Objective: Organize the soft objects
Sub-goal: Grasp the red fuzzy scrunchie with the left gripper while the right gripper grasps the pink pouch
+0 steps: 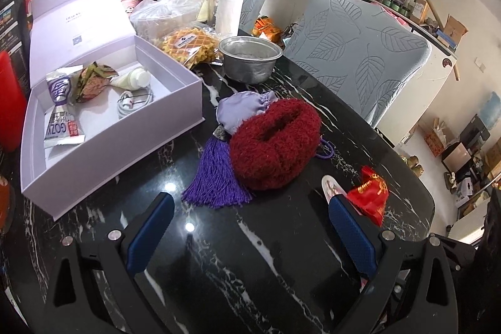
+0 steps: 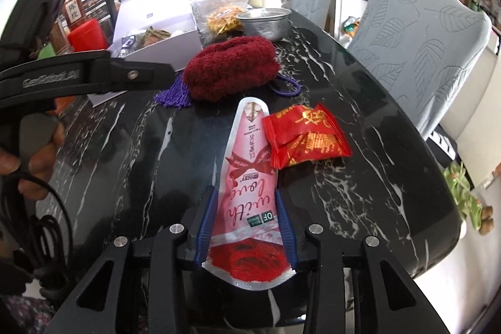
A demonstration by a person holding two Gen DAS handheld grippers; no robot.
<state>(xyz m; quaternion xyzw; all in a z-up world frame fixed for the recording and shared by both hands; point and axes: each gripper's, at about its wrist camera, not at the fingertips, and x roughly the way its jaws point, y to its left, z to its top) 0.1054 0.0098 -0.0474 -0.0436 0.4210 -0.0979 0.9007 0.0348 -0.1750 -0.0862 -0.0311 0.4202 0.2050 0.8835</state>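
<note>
There, "with love" on the pink sachet point(image 2: 247, 193) between the right gripper point(image 2: 247, 223) pads.

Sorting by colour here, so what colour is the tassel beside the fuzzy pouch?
Purple; the tassel shows best in the left wrist view.

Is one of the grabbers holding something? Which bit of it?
Yes. The right hand-held gripper pinches the pink "with love" sachet by the side edges of its wide lower end. The left hand-held gripper is open and holds nothing.

Glossy black marbled bench point(image 1: 281, 255); fuzzy dark-red knit point(image 1: 275, 143); dull metal bowl point(image 1: 250, 58); matt, probably cardboard, box point(image 1: 119, 146).
</note>
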